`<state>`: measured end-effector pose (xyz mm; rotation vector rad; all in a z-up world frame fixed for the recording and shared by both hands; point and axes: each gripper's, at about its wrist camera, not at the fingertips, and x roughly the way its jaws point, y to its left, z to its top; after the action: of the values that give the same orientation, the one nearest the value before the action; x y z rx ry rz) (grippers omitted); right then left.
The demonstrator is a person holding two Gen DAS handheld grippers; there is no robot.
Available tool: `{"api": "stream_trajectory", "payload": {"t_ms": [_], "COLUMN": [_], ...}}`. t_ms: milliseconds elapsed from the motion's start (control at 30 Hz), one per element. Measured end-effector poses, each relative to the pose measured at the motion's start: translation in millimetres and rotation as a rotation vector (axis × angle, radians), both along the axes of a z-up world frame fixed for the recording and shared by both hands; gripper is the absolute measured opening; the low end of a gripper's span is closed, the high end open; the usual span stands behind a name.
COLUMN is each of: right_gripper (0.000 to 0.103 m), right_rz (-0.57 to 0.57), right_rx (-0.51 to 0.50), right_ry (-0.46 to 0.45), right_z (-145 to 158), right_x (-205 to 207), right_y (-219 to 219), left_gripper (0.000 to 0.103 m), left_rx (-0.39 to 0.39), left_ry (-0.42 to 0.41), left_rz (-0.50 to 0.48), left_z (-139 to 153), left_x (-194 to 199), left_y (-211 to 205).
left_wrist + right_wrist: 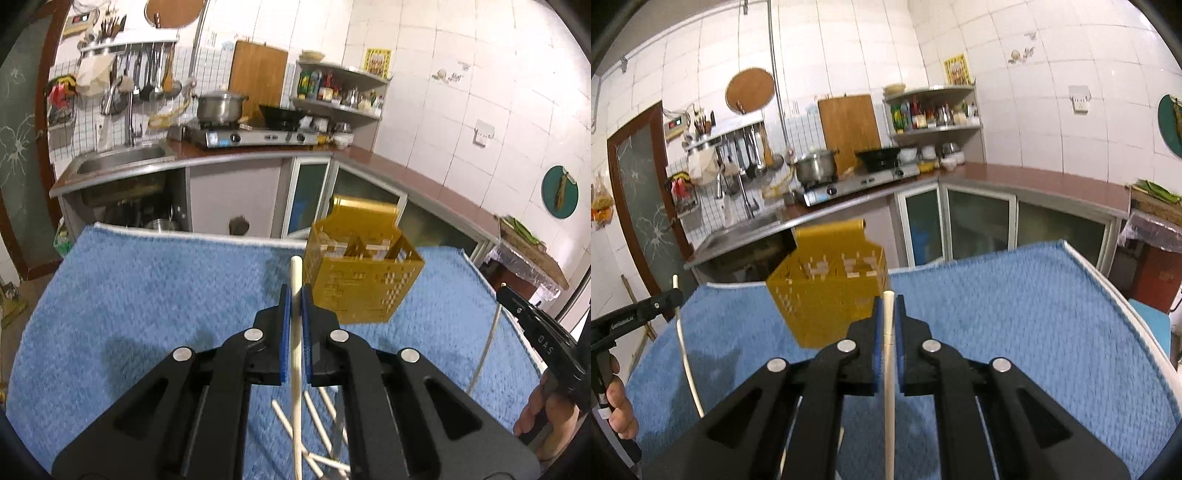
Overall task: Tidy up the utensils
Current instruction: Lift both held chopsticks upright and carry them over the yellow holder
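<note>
Chopstick (pixel 295 332) clamped in left hand-held gripper (pixel 294 295); second chopstick (pixel 888 350) in right hand-held gripper (pixel 888 306).
Yellow utensil basket (pixel 364 280) stands beyond on blue towel (pixel 147 295).

Blue towel (pixel 147 314) covering the table: looped cloth, rough, matt. Yellow utensil basket (pixel 364 280) near the far edge: perforated plastic, showing a slight sheen. Chopstick (pixel 296 332) sitting in the left gripper (pixel 295 295): smooth, pale, matt; material cannot be told. Same finish on the chopstick (pixel 889 354) in the right gripper (pixel 889 306). Gripper bodies looking like matt black plastic, with blue pads (pixel 283 332) and shiny metal pins (pixel 254 334).
</note>
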<state>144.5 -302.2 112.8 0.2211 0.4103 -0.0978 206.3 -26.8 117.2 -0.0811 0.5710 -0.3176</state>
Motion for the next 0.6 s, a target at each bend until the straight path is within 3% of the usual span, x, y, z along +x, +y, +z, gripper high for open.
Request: {"api": "stream_trajectory", "payload": {"t_ms": [300, 600], "right_gripper": [0.006, 0.006], "right_rz": [0.014, 0.060], "right_rx": [-0.055, -0.043], "right_ry": [-0.148, -0.235], "right_z": [59.4, 132.0], "right_x": [27.9, 76.5], "right_y": [2.9, -1.3], "left_gripper": [0.005, 0.005], "left_rx": [-0.028, -0.098], "left_ry": [-0.103, -0.212], "left_rz": [-0.027, -0.031], "left_z": [47.7, 119.7], "left_x": [21.8, 70.4], "left_y": [-21.4, -43.8]}}
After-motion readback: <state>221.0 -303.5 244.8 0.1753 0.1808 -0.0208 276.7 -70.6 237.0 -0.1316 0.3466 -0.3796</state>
